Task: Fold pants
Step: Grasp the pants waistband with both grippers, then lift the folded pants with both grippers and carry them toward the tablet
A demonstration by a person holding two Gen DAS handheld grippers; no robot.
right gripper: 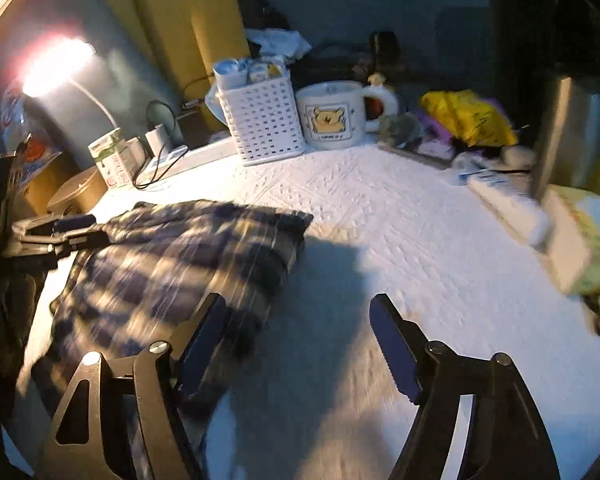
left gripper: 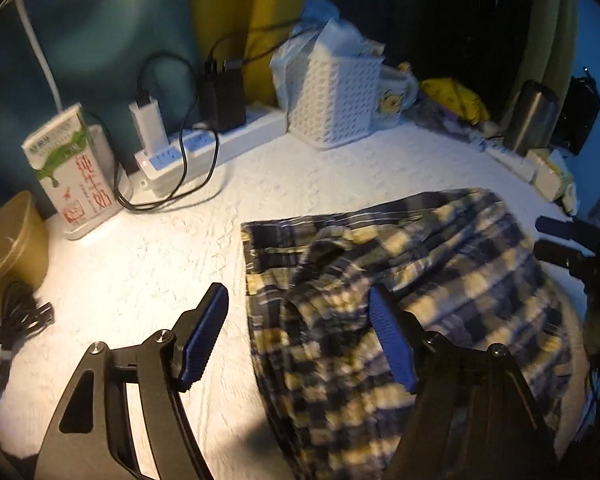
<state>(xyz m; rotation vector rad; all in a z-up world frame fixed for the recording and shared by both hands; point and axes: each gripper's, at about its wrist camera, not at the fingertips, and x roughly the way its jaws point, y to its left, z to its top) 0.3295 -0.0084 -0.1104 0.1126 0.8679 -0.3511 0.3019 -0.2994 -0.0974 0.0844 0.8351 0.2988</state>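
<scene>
Plaid pants [left gripper: 400,300] are laid in a folded bundle on the white cloth-covered table [left gripper: 140,272], between both grippers.

The left gripper [left gripper: 300,340] and right gripper [right gripper: 300,344] are held wide apart, with nothing gripped. The fabric is judged light, soft and limp; hold is best taken at an outer edge or corner. The long axis is seen running from the near edge towards the basket [left gripper: 336,96].

Along the back of the white textured cover [right gripper: 380,208] I see a white perforated basket [right gripper: 266,120] just beside a bear-print mug [right gripper: 332,114]. Left of them a power strip [left gripper: 204,148] carries plugged chargers, with a milk carton [left gripper: 72,168] near it. A lit lamp [right gripper: 56,64] glares; a yellow bag [right gripper: 466,116] lies to the right.
</scene>
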